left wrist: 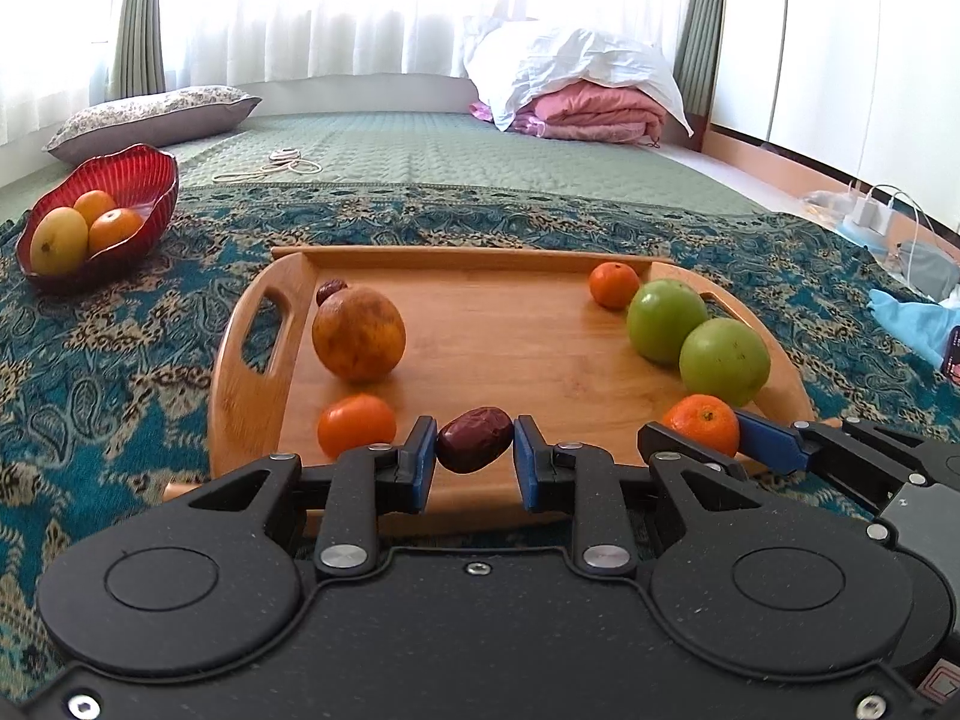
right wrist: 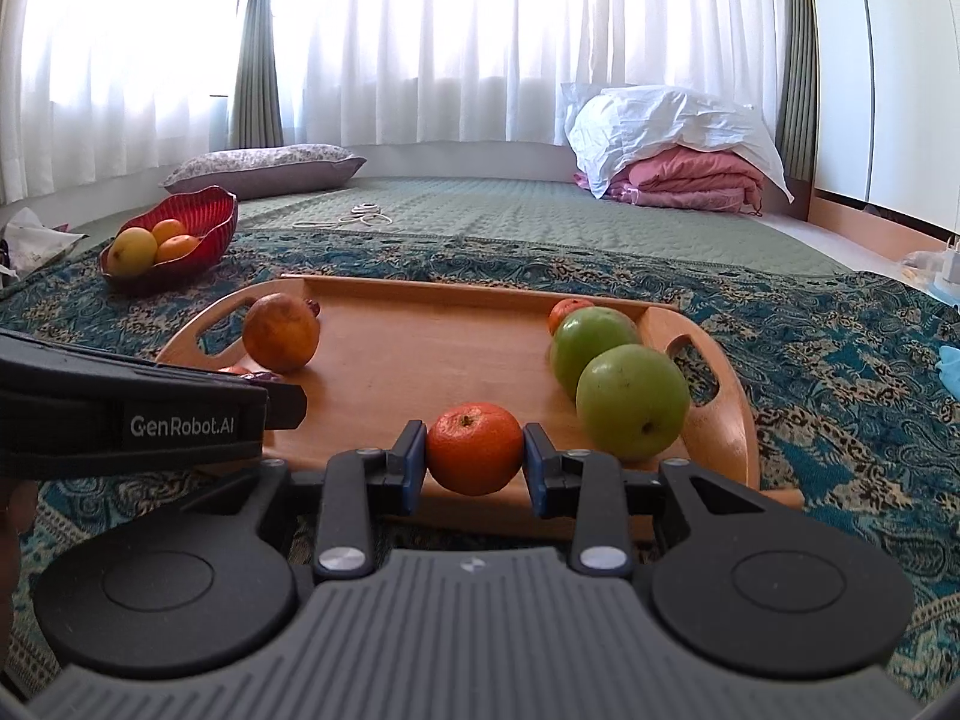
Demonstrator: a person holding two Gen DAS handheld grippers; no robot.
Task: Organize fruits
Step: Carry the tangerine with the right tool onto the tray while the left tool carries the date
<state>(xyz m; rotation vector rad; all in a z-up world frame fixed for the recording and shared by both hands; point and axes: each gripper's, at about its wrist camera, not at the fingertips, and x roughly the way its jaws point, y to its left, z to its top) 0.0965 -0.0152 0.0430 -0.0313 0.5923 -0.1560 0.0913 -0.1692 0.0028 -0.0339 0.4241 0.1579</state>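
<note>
A wooden tray (left wrist: 498, 324) lies on a patterned cloth and holds the fruit. My left gripper (left wrist: 474, 450) is shut on a dark red date (left wrist: 473, 439) at the tray's near edge. My right gripper (right wrist: 474, 450) is shut on a small orange mandarin (right wrist: 474, 447), which also shows in the left wrist view (left wrist: 702, 423). On the tray lie a large mottled orange fruit (left wrist: 358, 334), another date (left wrist: 330, 289) behind it, a mandarin (left wrist: 356, 425) at near left, a mandarin (left wrist: 613, 284) at far right and two green apples (left wrist: 666, 319) (left wrist: 724, 362).
A red glass bowl (left wrist: 147, 180) at far left holds a yellow mango (left wrist: 58, 240) and two oranges. Behind lie a green mat, a pillow (left wrist: 150, 117), a cord (left wrist: 288, 165) and folded bedding (left wrist: 588, 102). Chargers and cables (left wrist: 870, 213) lie at right.
</note>
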